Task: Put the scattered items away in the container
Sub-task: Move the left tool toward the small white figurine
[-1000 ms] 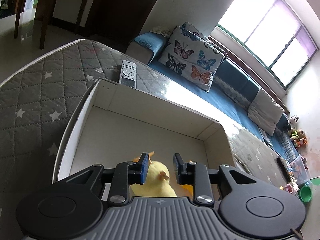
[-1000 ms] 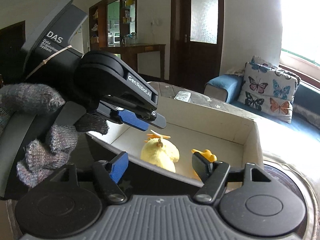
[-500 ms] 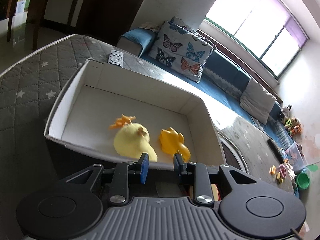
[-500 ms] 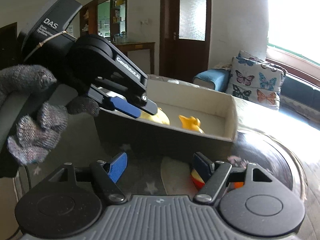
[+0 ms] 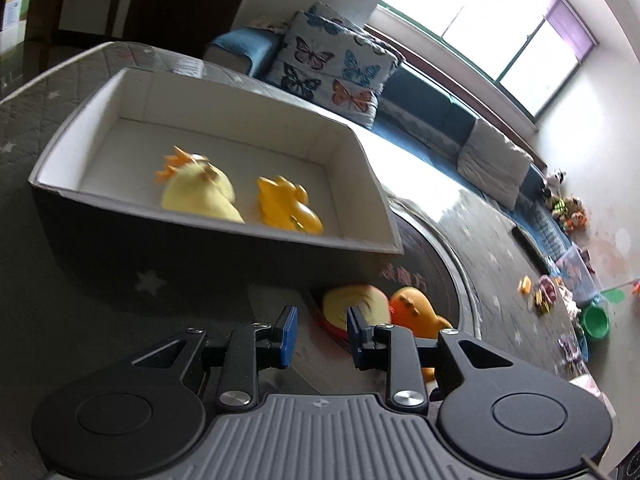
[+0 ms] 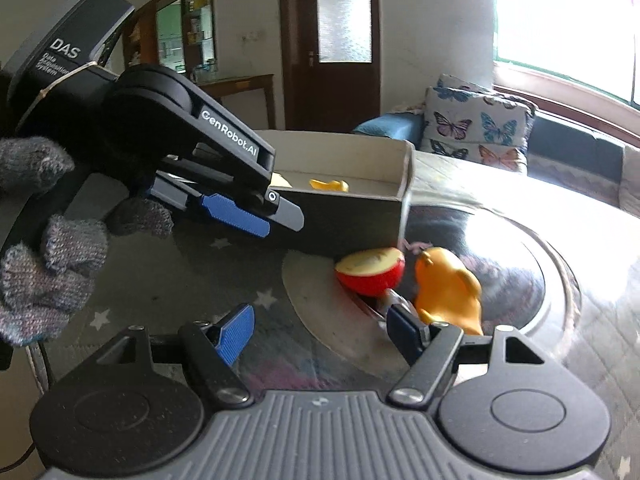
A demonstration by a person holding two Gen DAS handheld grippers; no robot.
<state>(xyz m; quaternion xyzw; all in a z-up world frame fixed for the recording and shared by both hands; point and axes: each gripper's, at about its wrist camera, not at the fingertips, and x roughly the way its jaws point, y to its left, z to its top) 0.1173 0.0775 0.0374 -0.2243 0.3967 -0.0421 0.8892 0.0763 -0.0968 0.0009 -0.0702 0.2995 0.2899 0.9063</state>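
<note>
An open box (image 5: pixel 224 252) with a white inside stands on the grey starred table; it holds a pale yellow chick (image 5: pixel 198 192) and a darker yellow duck (image 5: pixel 286 204). In front of the box lie a red half apple (image 6: pixel 370 270) and an orange duck (image 6: pixel 448 290); both also show in the left wrist view, the half apple (image 5: pixel 356 304) and the orange duck (image 5: pixel 412 312). My left gripper (image 5: pixel 318 330) is open and empty, just short of the half apple. My right gripper (image 6: pixel 320 330) is open and empty, low in front of the same two toys. The left gripper (image 6: pixel 240 208) shows from the side in the right wrist view.
A dark round plate (image 6: pixel 500 248) is set into the table under the toys. A blue sofa with a butterfly cushion (image 5: pixel 332 64) runs behind the table. Small toys and a green cup (image 5: pixel 596 320) lie on the floor at far right.
Both grippers have pulled back and dropped from over the box to table level in front of it. The half apple and orange duck have come into view. The left jaws have opened wider.
</note>
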